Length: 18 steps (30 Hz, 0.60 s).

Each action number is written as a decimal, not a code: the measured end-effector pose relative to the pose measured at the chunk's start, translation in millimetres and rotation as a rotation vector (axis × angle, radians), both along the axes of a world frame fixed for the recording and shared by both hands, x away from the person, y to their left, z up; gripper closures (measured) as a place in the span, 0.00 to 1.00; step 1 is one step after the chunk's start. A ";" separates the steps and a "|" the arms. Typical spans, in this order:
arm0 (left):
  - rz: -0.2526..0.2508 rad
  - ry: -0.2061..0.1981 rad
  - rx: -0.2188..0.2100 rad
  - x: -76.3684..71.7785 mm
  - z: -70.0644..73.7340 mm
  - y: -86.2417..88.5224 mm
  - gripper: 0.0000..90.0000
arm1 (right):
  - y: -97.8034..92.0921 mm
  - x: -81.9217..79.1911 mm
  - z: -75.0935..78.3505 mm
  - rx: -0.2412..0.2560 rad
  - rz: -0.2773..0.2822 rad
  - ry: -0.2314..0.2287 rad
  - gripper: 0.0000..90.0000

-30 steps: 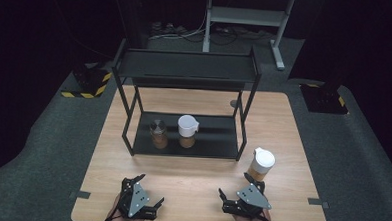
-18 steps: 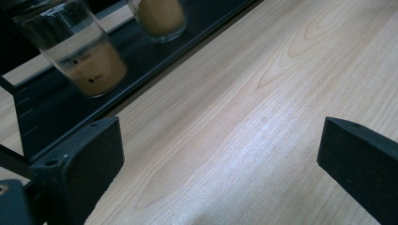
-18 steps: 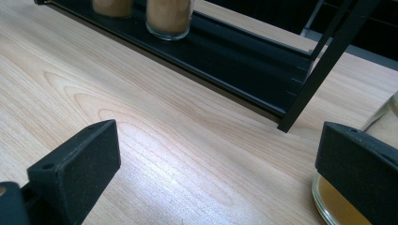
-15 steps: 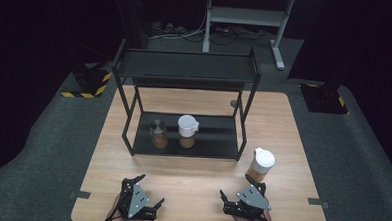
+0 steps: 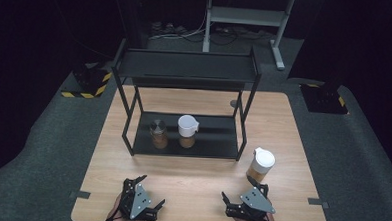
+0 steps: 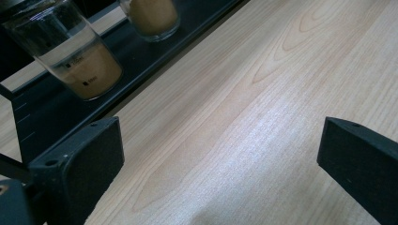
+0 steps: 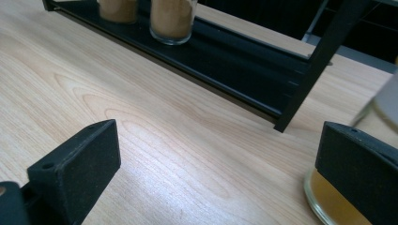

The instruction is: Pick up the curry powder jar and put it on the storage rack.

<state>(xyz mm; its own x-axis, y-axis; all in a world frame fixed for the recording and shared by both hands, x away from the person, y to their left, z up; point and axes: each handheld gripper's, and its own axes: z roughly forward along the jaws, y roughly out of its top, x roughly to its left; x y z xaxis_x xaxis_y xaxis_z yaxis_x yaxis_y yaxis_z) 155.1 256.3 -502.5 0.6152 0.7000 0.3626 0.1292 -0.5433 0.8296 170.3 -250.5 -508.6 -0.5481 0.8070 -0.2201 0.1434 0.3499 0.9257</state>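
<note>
High view: both grippers idle at the near table edge, nothing moved yet by the look of it. Right gripper (image 5: 241,198) jaws wide apart, empty, just short of the white-lidded glass jar of brown powder (image 5: 259,165), which stands on the pale wooden table (image 5: 201,177) right of the black metal rack (image 5: 186,66). Left gripper (image 5: 142,204) also spread, empty. 2 similar jars already on the rack's lower shelf. Grasp + placing all left, imo.
</note>
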 end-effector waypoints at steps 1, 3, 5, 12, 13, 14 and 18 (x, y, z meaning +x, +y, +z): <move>-0.001 0.003 -0.003 0.4 0.1 0.4 0.01 | -1.0 -1.2 0.7 0.001 -0.003 -0.002 0.00; 0.001 0.008 -0.009 1.0 0.3 0.9 0.02 | -4.2 -3.4 1.1 0.010 -0.001 -0.009 0.00; 0.003 0.012 -0.015 1.7 0.7 1.6 0.01 | -7.1 -5.8 1.6 0.017 -0.005 -0.015 0.00; -0.001 0.012 -0.017 1.8 0.6 2.8 0.01 | -18.4 -12.0 4.7 0.036 -0.036 -0.024 0.00; -0.001 0.012 -0.017 1.8 0.6 2.8 0.01 | -18.4 -12.0 4.7 0.036 -0.036 -0.024 0.00; -0.001 0.012 -0.018 1.8 0.5 2.9 0.01 | -21.0 -12.9 5.4 0.038 -0.047 -0.025 0.00; -0.001 0.012 -0.019 1.9 0.5 3.2 0.01 | -25.9 -14.1 6.2 0.048 -0.065 -0.025 0.00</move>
<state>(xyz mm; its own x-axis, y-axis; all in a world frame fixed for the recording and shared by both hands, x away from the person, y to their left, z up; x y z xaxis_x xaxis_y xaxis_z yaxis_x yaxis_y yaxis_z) 157.0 259.5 -501.9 0.6202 0.7059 0.3421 0.1381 -0.5275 0.8382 156.2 -276.4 -502.4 -0.4894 0.8504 -0.1930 0.1409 0.2955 0.9449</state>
